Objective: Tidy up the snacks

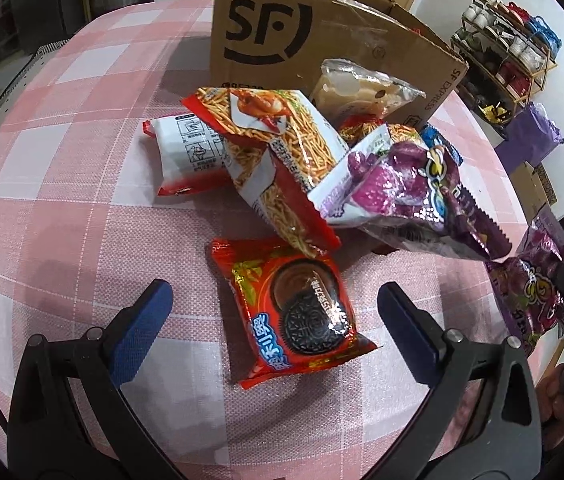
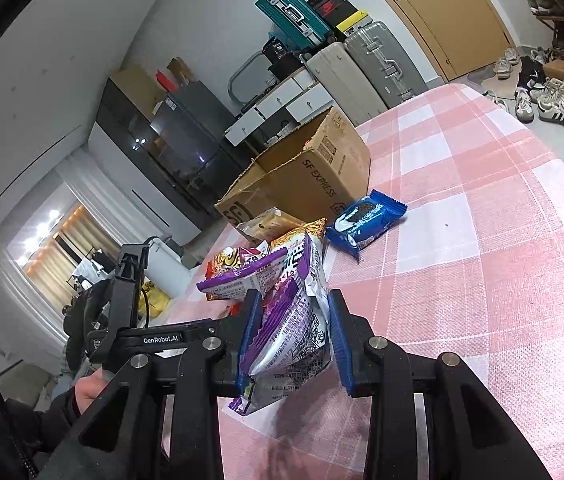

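A purple snack bag (image 2: pixel 294 336) is clamped between the blue pads of the right gripper (image 2: pixel 294 340) and held above the table at the lower centre of the right wrist view, while the left gripper (image 1: pixel 269 332) is spread wide, empty, around a red cookie pack (image 1: pixel 294 308) lying at the lower centre of its view. The sorting step is judged under way: next, the held bag probably needs carrying to the open cardboard box (image 2: pixel 314 172), seen at mid-frame. A pink checked tablecloth (image 2: pixel 482 240) covers the table, the remaining packs are heaped before the box, and suitcases (image 2: pixel 362 64) and shoes (image 2: pixel 554 100) are seen in the upper right of the frame.
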Tool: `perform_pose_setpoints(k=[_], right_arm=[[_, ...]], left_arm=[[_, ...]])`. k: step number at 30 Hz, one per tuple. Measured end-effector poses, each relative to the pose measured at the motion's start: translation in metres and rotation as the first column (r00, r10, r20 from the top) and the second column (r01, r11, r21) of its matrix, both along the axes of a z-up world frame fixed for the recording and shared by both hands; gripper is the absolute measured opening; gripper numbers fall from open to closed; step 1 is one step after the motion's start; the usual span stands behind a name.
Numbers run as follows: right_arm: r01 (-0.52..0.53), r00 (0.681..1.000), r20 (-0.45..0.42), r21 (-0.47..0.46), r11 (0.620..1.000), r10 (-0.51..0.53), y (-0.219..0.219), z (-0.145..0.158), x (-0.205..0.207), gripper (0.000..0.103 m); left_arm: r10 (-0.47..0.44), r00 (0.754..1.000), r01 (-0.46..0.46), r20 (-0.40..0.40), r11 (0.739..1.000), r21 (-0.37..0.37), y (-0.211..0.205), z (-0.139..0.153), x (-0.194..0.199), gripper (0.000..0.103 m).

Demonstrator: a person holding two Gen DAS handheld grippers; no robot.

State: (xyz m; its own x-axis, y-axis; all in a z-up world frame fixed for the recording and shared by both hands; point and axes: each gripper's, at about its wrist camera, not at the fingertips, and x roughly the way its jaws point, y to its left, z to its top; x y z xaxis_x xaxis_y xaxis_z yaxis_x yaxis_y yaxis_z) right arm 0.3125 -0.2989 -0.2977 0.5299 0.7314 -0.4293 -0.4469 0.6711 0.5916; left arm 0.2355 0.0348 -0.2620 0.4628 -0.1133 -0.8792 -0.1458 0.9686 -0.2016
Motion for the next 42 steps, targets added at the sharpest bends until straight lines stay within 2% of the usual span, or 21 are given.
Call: perform_pose_setpoints(k=[6, 10, 13, 14, 16, 17, 18, 21, 30, 36, 38, 42], right_arm=[[0.004, 1.0, 0.005, -0.001, 1.0, -0.004, 0.001, 0.002, -0.002, 0.033], [0.003, 1.0, 0.01, -0.005, 1.0, -0.003, 0.003, 0.004, -0.003, 0.033], [0.001, 1.0, 0.019, -0.015, 1.0, -0.001, 0.005, 0.006, -0.005, 0.033], [0.0, 1.0, 0.019, -0.017, 1.0, 0.0, 0.005, 0.006, -0.006, 0.033], [0.005, 1.0, 0.02, -0.021, 1.0, -0.005, 0.005, 0.007, -0.007, 0.033], [0.006, 1.0, 0.019, -0.023, 1.0, -0.006, 0.005, 0.008, -0.008, 0.033], [0.008, 1.0, 0.02, -0.025, 1.0, -0.008, 0.006, 0.008, -0.01, 0.033], [0.011, 1.0, 0.022, -0.034, 0.999, -0.01, 0.007, 0.012, -0.013, 0.033], [-0.004, 0.998, 0.055, -0.066, 0.998, 0.008, 0.019, 0.028, -0.027, 0.033], [-0.013, 0.997, 0.07, -0.064, 0.998, 0.018, 0.027, 0.04, -0.034, 0.033], [-0.02, 0.996, 0.083, -0.072, 0.997, 0.026, 0.03, 0.046, -0.037, 0.033], [-0.049, 0.991, 0.116, -0.086, 0.995, 0.059, 0.04, 0.061, -0.043, 0.033]], left_arm=[[0.011, 1.0, -0.011, 0.006, 1.0, -0.022, 0.008, -0.002, -0.004, 0.101], [0.018, 1.0, -0.017, 0.015, 0.998, -0.065, 0.015, -0.001, -0.008, 0.101], [0.009, 1.0, -0.008, 0.027, 0.999, -0.05, 0.017, -0.001, -0.01, 0.096], [0.001, 0.999, 0.0, 0.034, 0.999, -0.037, 0.016, -0.002, -0.012, 0.093], [-0.035, 0.997, 0.035, 0.065, 0.999, -0.004, 0.013, -0.002, -0.016, 0.061], [-0.043, 0.997, 0.042, 0.069, 0.999, 0.027, 0.012, -0.001, -0.017, 0.049], [-0.052, 0.996, 0.05, 0.067, 0.998, 0.035, 0.013, -0.001, -0.017, 0.044], [-0.069, 0.995, 0.072, 0.071, 0.997, -0.032, 0.018, 0.001, -0.02, 0.044], [-0.096, 0.99, 0.1, 0.105, 0.994, -0.036, 0.02, 0.01, -0.046, 0.044], [-0.099, 0.985, 0.109, 0.143, 0.992, -0.065, 0.032, 0.033, -0.066, 0.044], [-0.102, 0.981, 0.116, 0.165, 0.99, -0.077, 0.04, 0.047, -0.071, 0.044], [-0.101, 0.968, 0.117, 0.228, 0.991, -0.057, 0.051, 0.081, -0.083, 0.044]])
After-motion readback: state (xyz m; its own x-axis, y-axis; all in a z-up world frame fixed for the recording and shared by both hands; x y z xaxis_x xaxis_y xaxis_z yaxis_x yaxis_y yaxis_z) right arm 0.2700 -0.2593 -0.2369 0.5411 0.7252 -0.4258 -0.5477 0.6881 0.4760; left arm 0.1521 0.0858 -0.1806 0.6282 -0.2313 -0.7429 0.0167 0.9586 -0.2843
